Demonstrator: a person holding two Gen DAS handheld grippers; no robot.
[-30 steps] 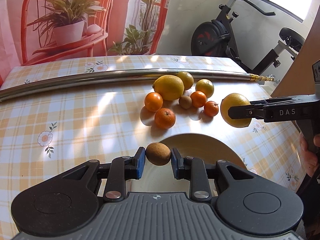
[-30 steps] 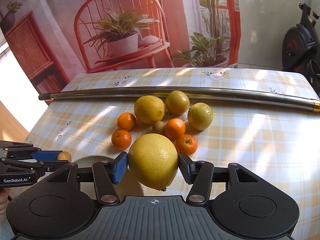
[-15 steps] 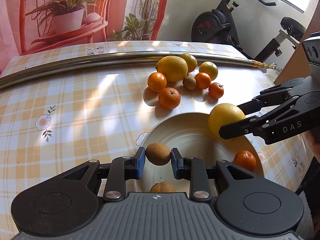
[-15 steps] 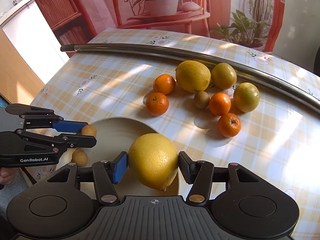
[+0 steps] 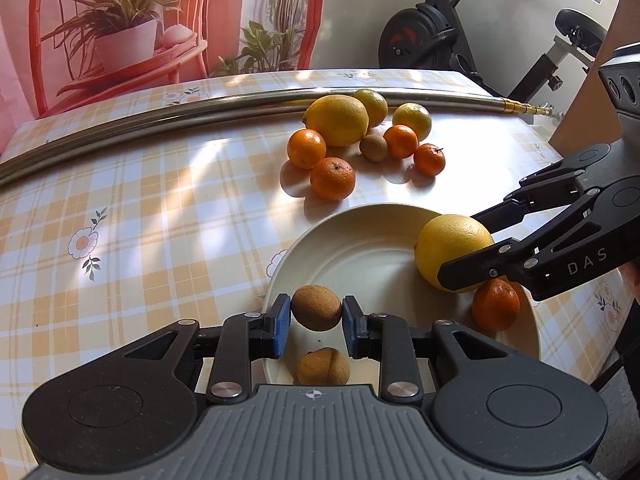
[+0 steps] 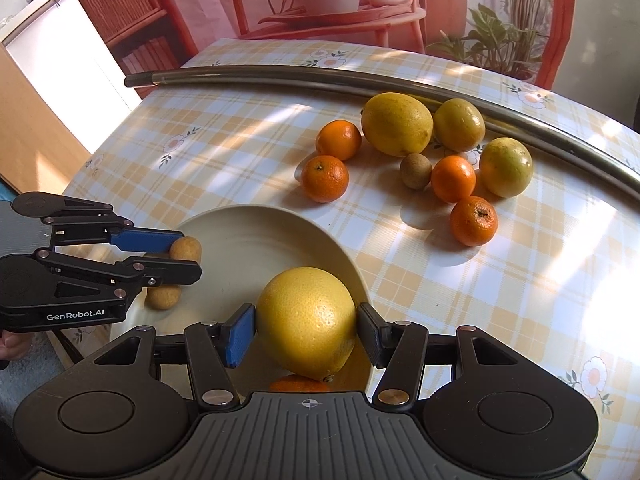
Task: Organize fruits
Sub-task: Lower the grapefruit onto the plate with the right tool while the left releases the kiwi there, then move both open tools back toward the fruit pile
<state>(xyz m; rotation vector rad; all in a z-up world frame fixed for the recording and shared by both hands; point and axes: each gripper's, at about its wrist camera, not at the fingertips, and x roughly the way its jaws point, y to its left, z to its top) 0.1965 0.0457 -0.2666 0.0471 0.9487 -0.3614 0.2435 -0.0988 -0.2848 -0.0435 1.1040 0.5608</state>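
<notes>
My left gripper (image 5: 316,315) is shut on a small brown kiwi (image 5: 317,307), held just above the near-left rim of a cream plate (image 5: 360,248). My right gripper (image 6: 306,330) is shut on a large yellow grapefruit (image 6: 306,316), low over the plate's (image 6: 248,240) right side. On the plate lie a second brown fruit (image 5: 323,368) and a tangerine (image 5: 496,305). From the right wrist view the left gripper (image 6: 176,254) comes in from the left with the kiwi (image 6: 186,249).
Loose fruit clusters on the checked tablecloth beyond the plate: a big lemon (image 5: 338,120), tangerines (image 5: 332,178), a kiwi (image 5: 373,148) and yellow-green citrus (image 5: 412,120). A long metal pole (image 5: 160,116) lies across the far side. An exercise bike (image 5: 432,36) stands behind.
Both grippers have come down and forward over the plate with their fruit; the grapefruit now hangs lower, beside the tangerine on the plate.
</notes>
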